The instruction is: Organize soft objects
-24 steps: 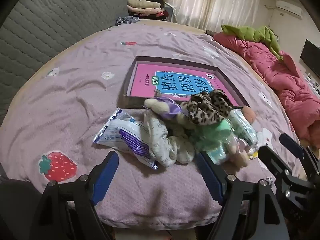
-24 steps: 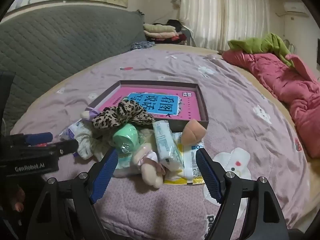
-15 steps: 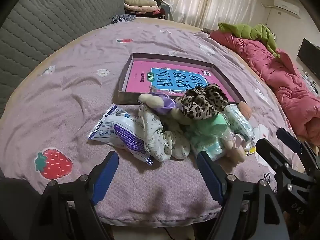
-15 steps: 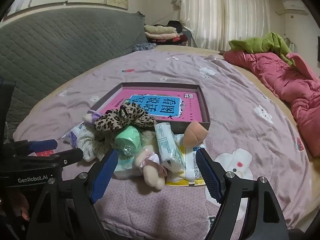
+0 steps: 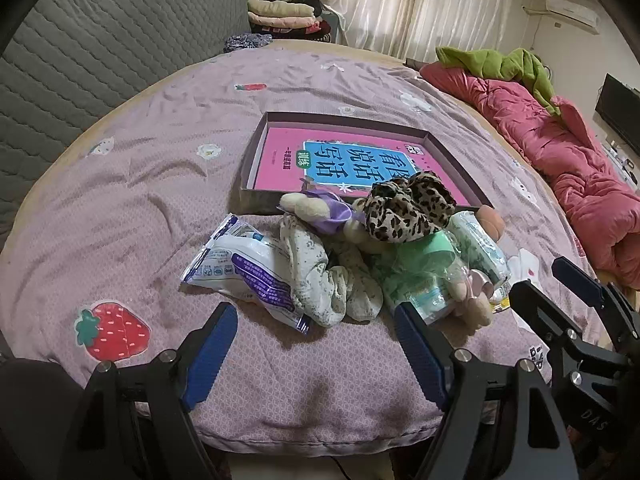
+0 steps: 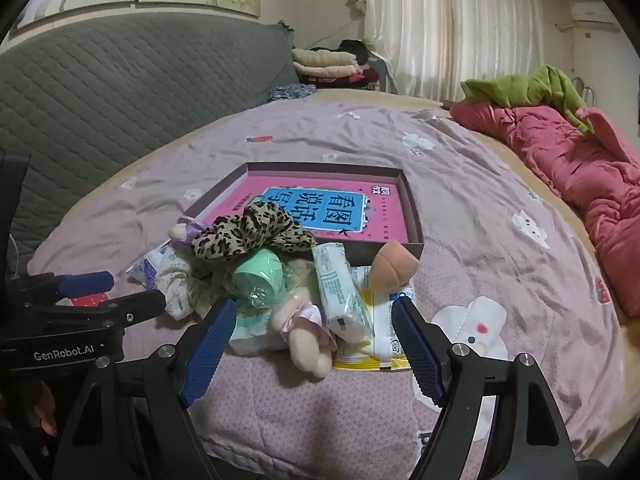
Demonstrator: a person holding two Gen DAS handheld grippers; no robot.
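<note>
The heap of soft objects lies at the near edge of the shallow dark cardboard tray [image 5: 448, 156]. A leopard-print fabric scrunchie [image 5: 404, 210] covers the mint-green packet beneath. Both the left gripper [image 5: 316, 354] and right gripper [image 6: 312, 346] hang spread wide, empty. A crumpled pink quilt [image 6: 580, 168] lies at two o'clock.

Bedroom. Bed [image 5: 152, 184] under mauve quilted cover printed with strawberries, small flowers. Grey quilted headboard [image 6: 120, 92] at left. Cream curtains [image 6: 452, 28] over window at back, daylight glowing through. Folded clothes pile [image 5: 280, 14] in far corner. Crumpled pink duvet [image 6: 580, 168] at right, green blanket [image 5: 500, 64] on top. Air conditioner [image 5: 572, 12] high on wall.
</note>
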